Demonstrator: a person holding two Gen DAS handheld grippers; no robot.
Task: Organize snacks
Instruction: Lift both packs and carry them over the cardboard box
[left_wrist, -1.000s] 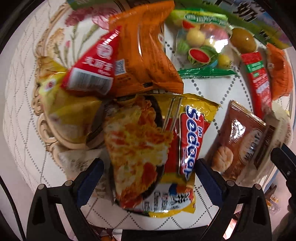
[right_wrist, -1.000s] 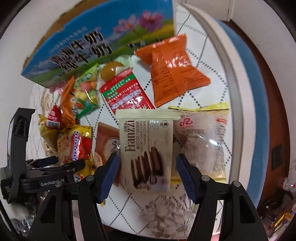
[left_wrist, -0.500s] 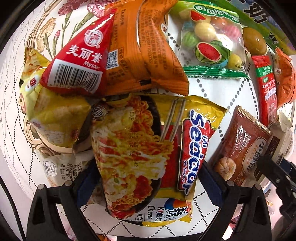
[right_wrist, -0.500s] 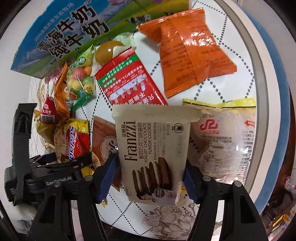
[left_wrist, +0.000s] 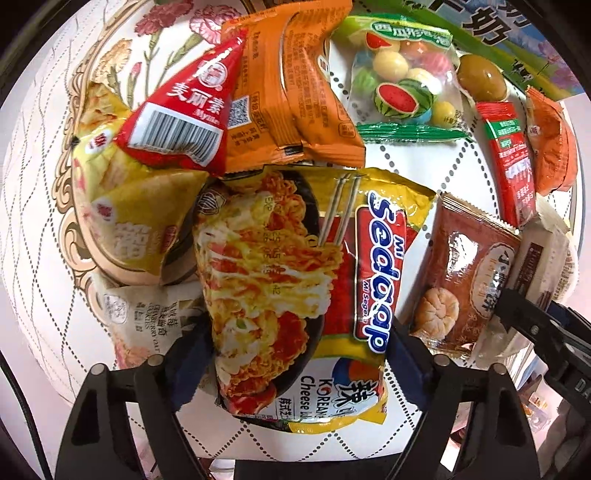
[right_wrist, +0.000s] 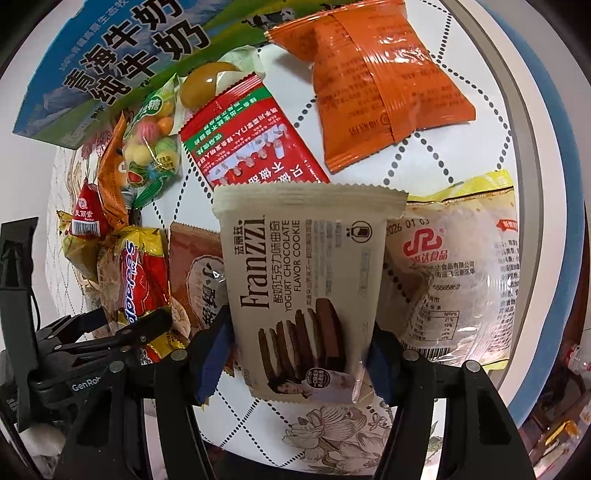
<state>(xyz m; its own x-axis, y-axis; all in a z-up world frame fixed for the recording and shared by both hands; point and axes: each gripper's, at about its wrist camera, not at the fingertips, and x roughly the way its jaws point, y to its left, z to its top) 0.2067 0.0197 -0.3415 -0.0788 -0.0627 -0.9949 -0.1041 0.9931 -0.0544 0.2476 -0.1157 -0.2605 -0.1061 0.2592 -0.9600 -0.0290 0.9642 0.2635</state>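
Jaws of both grippers have just been closing. The left gripper (left_wrist: 299, 354) now has its blue pads against the sides of the Sedaap noodle packet (left_wrist: 306, 280), pinching it, where a second ago they stood wide of it. The right gripper (right_wrist: 295, 354) has come lower and pinches the Franzzi cookie pack (right_wrist: 306, 288), which a second ago lay loose between its spread pads.

The worktop (right_wrist: 480, 155) is round, covered in a white quilted cloth with dotted diamonds and flower prints, edged by a pale rim and a blue band. Ahead of both grippers stands a blue and green milk carton (right_wrist: 122, 48).

The noodle packet is yellow and red, picturing cheesy noodles, and lies overlapped by an orange packet (left_wrist: 295, 92) ahead. The cookie pack is beige, showing chocolate sandwich cookies; a clear bread bag (right_wrist: 454, 280) lies beside it, to the gripper's right.
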